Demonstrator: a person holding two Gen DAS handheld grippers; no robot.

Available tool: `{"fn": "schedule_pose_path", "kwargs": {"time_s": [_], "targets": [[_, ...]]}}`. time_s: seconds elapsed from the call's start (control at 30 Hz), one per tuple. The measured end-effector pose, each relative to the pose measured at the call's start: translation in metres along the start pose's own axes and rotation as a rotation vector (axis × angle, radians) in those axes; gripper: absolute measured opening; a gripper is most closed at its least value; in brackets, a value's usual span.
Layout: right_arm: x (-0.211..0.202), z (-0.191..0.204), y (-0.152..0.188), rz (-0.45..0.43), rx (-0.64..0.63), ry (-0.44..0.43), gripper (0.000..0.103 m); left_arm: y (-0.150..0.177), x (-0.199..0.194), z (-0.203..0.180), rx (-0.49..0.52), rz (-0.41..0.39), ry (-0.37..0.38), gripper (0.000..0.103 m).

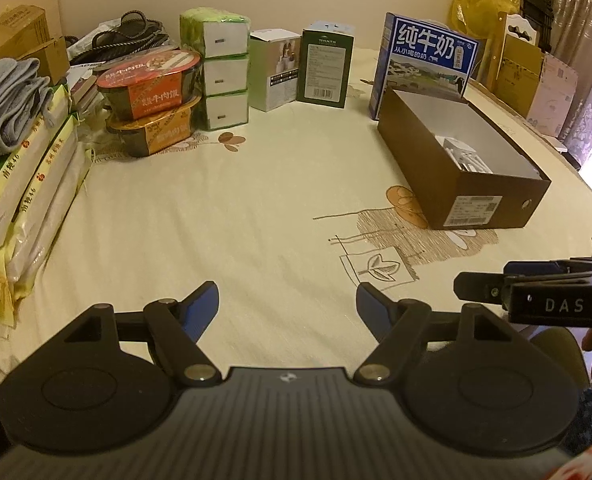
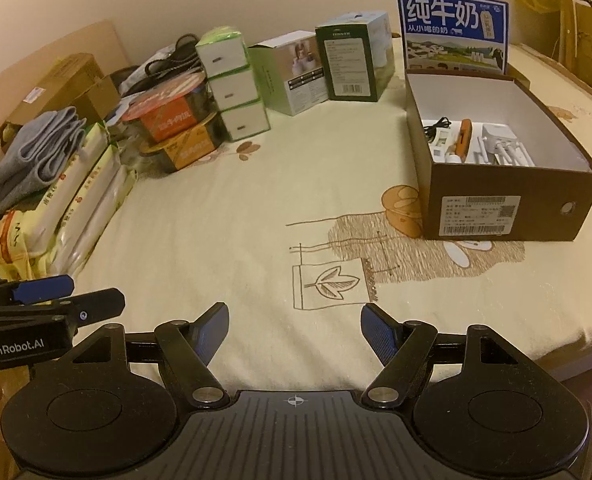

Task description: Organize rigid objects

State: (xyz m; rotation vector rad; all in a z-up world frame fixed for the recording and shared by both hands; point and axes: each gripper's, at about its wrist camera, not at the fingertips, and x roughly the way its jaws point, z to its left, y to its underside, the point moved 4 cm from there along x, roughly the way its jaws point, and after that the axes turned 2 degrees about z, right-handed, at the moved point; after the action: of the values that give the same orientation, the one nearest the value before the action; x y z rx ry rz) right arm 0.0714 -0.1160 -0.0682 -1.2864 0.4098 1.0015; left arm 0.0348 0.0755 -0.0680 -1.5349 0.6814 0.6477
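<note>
The left gripper [image 1: 288, 304] and the right gripper [image 2: 295, 326] hover with jaws spread, holding nothing, above bare tablecloth [image 2: 236, 240]. At 2 o'clock stands the open shoebox [image 2: 495, 216], long axis running away, with small items inside. Beyond, at 10 to 12 o'clock, food bowls [image 1: 148, 80] and cartons [image 1: 325, 66] crowd the wall.

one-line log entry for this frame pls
left gripper: open, empty | right gripper: open, empty | brown box: lidless, small items inside | both over tablecloth

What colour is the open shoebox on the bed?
The shoebox is dark brown outside, white inside; the right wrist view shows it best.
</note>
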Motion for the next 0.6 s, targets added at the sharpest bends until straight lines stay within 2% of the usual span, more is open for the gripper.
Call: {"fn": "schedule_pose_path", "kwargs": {"time_s": [0.6], "targets": [[-0.0010, -0.0025, 0.0054, 0.025, -0.006, -0.008, 0.070, 0.0035, 0.0032, -0.0102, 0.001, 0.013, -0.013, 0.073]]}}
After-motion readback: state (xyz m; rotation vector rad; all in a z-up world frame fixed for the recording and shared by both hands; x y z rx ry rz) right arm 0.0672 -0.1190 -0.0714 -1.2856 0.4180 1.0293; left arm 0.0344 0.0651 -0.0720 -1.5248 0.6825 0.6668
